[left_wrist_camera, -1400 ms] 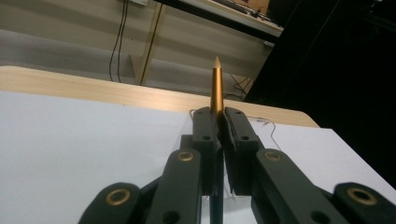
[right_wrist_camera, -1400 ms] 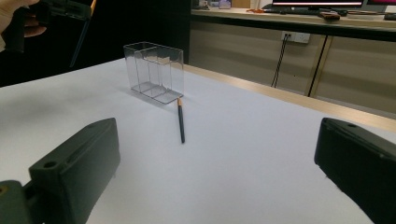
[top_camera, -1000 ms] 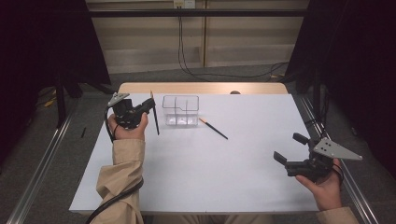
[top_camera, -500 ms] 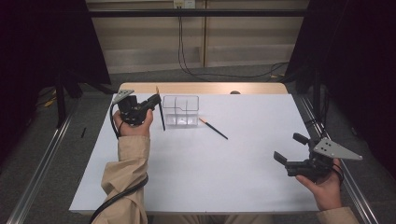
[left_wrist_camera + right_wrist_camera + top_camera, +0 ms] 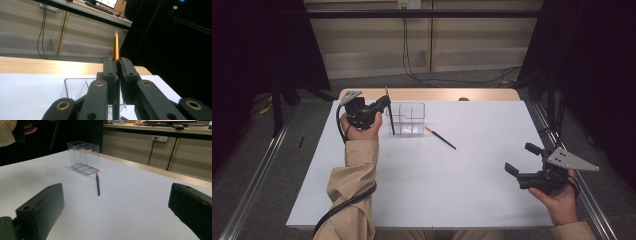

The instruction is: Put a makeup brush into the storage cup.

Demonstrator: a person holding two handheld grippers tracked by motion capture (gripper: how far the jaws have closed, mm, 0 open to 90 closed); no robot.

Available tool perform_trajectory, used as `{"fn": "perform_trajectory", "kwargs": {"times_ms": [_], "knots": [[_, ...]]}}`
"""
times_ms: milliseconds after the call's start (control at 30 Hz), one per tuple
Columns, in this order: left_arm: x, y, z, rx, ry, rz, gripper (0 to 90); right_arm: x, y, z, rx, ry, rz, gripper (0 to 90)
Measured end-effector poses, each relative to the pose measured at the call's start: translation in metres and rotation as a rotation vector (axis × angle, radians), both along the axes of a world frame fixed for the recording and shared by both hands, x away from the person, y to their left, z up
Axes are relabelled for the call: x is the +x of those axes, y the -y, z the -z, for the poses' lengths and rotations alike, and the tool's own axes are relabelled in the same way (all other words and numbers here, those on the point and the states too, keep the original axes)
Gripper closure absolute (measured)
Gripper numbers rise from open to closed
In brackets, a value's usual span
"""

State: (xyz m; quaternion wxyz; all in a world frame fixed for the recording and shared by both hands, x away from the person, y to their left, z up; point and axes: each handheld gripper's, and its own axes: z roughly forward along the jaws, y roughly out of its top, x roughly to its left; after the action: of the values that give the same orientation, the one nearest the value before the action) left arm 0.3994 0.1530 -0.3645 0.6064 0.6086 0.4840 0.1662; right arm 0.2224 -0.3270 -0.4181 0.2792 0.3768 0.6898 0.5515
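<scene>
The left gripper (image 5: 384, 103), clenching a pencil (image 5: 390, 117) upright at the clear holder's (image 5: 408, 118) nine o'clock, is needing alignment over a compartment next, while the right gripper (image 5: 524, 160) is idling released.

dark pencil (image 5: 389, 116) with gold end, upright, beside the clear organizer (image 5: 406, 119).

L gripper (image 5: 384, 102), upper left of high view: held up by L hand (image 5: 359, 127), forearm in tan sleeve (image 5: 354, 185) rising from bottom edge; fingers (image 5: 110, 71) pressed together, clamped w/ only a thin shaft between. R gripper (image 5: 524, 160), lower right: cradled in R hand (image 5: 559, 197), palm up, fingers (image 5: 41, 207) spread wide apart, nothing betw. them.
</scene>
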Motion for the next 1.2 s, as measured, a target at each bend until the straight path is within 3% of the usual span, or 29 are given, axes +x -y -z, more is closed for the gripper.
{"fn": "perform_trajectory", "kwargs": {"times_ms": [600,967,1200], "knots": [[0.011,0.019,0.0,-0.025,0.018,0.019,84.3,0.0,0.001,0.0,0.004,0.001,-0.001,0.0],[0.018,0.029,0.001,-0.004,0.034,0.038,84.2,0.0,0.001,0.0,0.006,-0.002,-0.003,0.0],[0.021,0.032,0.003,-0.018,0.045,0.034,84.2,0.001,0.001,0.001,0.008,-0.002,-0.005,0.0]]}}
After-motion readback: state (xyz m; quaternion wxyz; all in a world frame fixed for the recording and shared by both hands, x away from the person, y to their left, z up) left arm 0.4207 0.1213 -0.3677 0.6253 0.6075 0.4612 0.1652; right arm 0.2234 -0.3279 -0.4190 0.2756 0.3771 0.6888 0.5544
